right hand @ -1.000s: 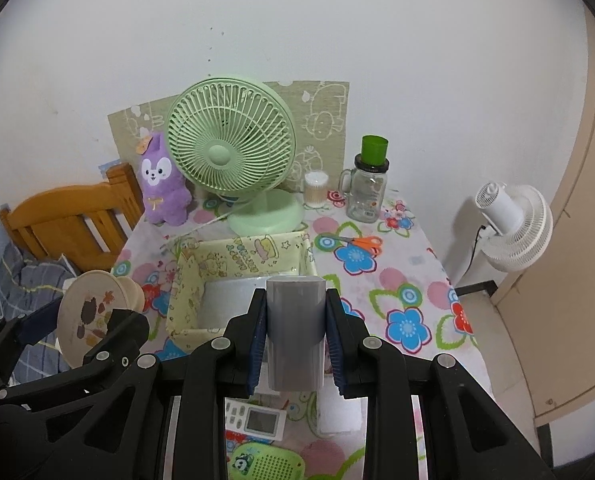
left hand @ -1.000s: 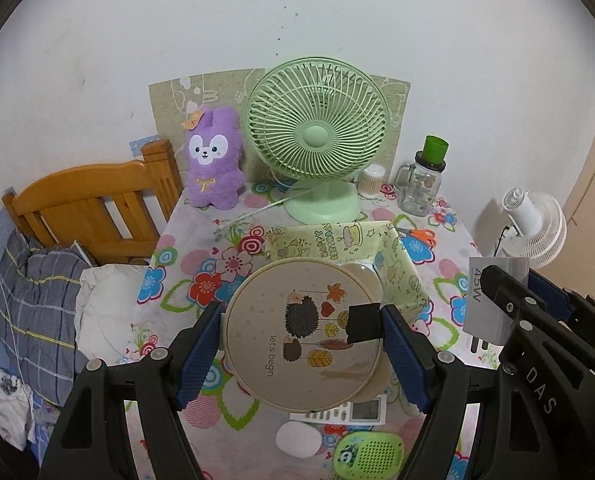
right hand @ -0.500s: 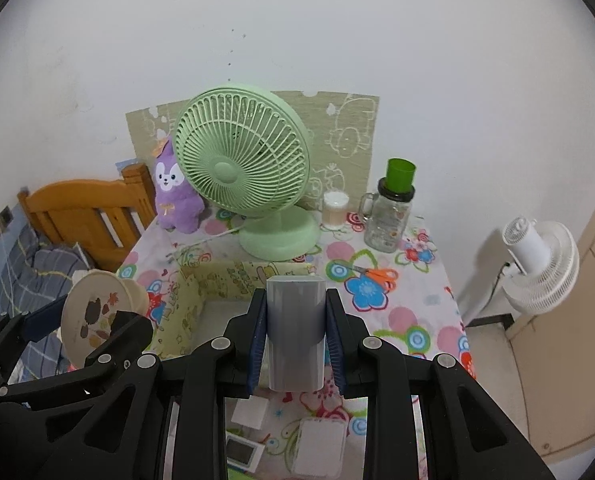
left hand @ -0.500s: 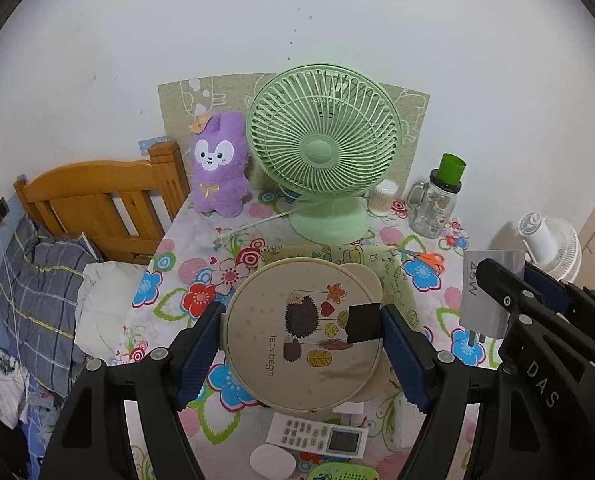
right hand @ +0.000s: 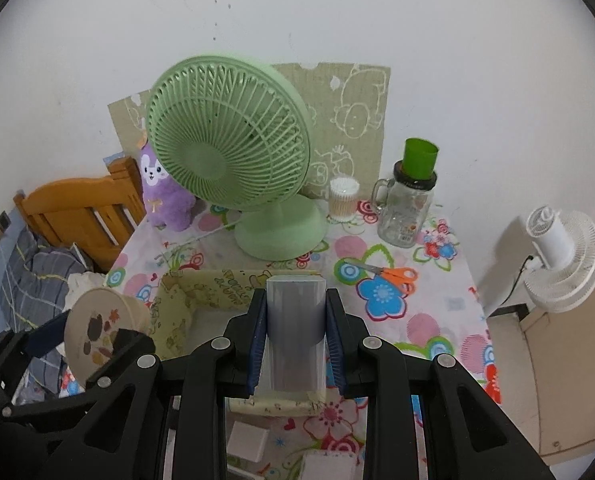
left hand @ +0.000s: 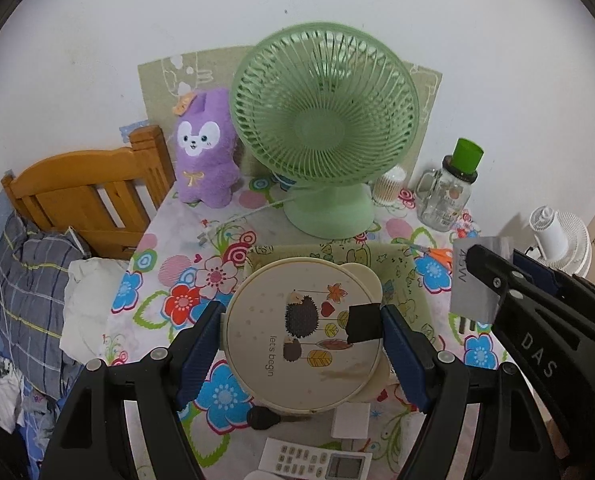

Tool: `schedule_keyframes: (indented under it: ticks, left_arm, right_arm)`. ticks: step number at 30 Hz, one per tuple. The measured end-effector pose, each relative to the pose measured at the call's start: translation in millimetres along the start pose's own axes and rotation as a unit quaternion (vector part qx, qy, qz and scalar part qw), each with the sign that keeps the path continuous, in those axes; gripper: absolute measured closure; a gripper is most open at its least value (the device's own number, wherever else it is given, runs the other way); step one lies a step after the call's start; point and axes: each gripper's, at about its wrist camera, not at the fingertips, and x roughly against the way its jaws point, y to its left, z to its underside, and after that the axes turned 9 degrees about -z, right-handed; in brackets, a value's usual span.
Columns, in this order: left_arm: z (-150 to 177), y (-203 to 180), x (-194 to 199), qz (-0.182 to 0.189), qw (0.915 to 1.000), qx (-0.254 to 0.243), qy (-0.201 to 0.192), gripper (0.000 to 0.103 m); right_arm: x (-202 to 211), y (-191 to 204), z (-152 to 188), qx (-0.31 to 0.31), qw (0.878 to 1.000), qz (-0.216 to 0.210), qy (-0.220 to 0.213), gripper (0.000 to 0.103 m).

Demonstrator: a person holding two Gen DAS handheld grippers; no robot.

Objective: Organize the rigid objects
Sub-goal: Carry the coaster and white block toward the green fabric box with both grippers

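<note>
My left gripper (left hand: 303, 332) clamps a round cream lid (left hand: 297, 332) printed with a hedgehog and the words "let's begin", its blue pads pressing the rim on both sides; the lid hangs over the near left part of a yellow cartoon-print fabric bin (left hand: 401, 276) that stands open on the floral tablecloth (left hand: 169, 280); my right gripper (right hand: 295, 336) is closed on a grey, flat-sided charger block (right hand: 293, 328), held upright between the pads, above the same bin's near wall (right hand: 201, 296). Behind the bin stands a green desk fan (left hand: 325, 120), with a purple plush rabbit (left hand: 205, 156) to its left by the wall; right of the fan's base sit a cotton-swab tub (right hand: 342, 196) and a glass mug jar with a green cap (right hand: 409, 200); orange-handled scissors (right hand: 393, 272) lie flat on the cloth right of the bin. Nearer me, a white remote control (left hand: 317, 460) and a small white square box (left hand: 351, 420) lie on the cloth; a white floor fan (right hand: 561, 256) stands beyond the table's right edge.
</note>
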Motion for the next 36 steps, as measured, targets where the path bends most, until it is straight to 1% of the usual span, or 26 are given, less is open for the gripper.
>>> schedule_keyframes:
  ticks: [5,11,14,21,29,34,36]
  left_arm:
    - [-1,-7,-22,0.003,0.9999,-0.011,0.011,0.024]
    - [-2,-8,-44,-0.003,0.9997,-0.011,0.020,0.024]
    - [0,-7,-57,-0.003,0.9994,-0.011,0.032,0.024]
    - [5,-13,-81,-0.006,0.9986,-0.024,0.047,0.024]
    - [4,-15,-107,-0.006,0.9980,-0.029,0.056,0.024]
    - [4,-18,-122,0.002,0.9974,-0.031,0.065,0.024]
    - [4,-20,-125,-0.001,0.9974,-0.034,0.063,0.023]
  right_arm:
    - [-25,1,-2,0.001,1.000,-0.008,0.009,0.073]
    - [-50,2,-5,0.003,1.000,-0.011,0.019,0.073]
    - [-62,2,-4,-0.001,1.000,-0.012,0.028,0.073]
    - [-89,-5,4,-0.015,0.998,-0.004,0.054,0.073]
    - [-112,-15,11,-0.036,0.997,0.009,0.071,0.073]
    - [-123,-15,14,-0.036,0.996,0.010,0.080,0.073]
    - [-129,-14,14,-0.036,0.996,0.015,0.085,0.073]
